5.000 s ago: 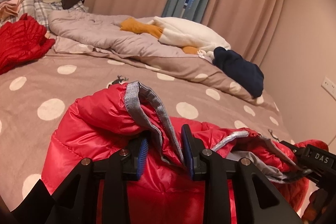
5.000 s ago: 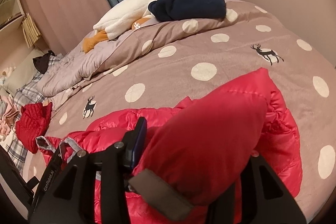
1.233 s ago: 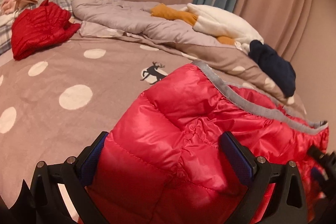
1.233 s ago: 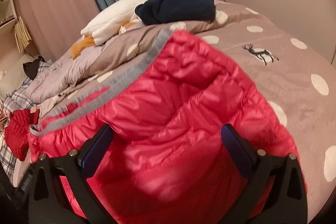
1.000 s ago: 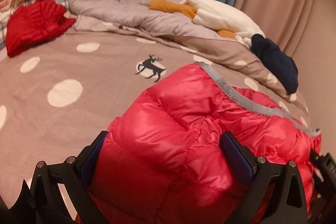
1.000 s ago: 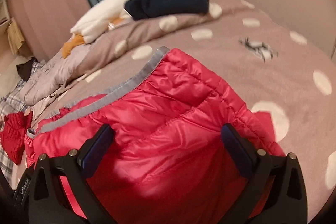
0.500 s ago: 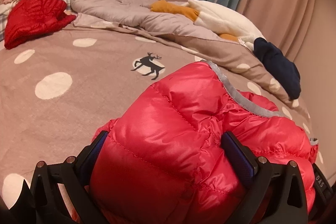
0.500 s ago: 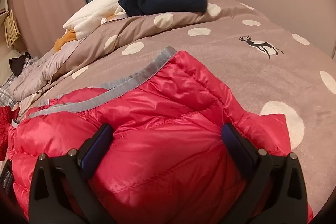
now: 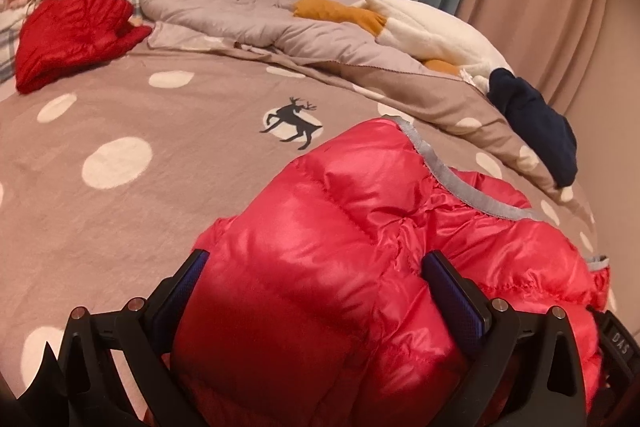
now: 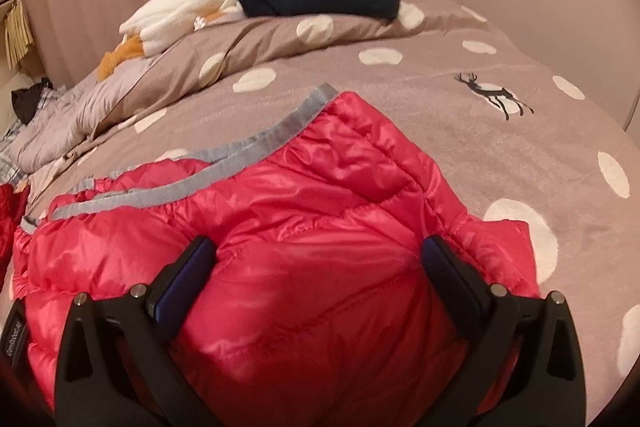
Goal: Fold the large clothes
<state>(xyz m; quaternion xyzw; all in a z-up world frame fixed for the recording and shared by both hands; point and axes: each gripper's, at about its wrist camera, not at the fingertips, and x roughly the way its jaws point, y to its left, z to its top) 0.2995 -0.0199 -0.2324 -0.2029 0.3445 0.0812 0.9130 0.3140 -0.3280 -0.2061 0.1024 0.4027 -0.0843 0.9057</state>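
The left gripper (image 9: 316,287) has its jaws spread wide, the two blue-padded fingers (image 9: 454,291) standing well apart at either side of the puffy red jacket (image 9: 360,227), low near the bed's front edge. The right gripper (image 10: 318,277) is spread just as wide, one padded finger (image 10: 188,275) at each flank of the same jacket. At the far right of the left wrist view, part of the right gripper's black body shows just beside the left one.

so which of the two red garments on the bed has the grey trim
The red puffer jacket lying between the open left gripper jaws; a grey band edges it. The folded red garment by the pillows shows no grey.
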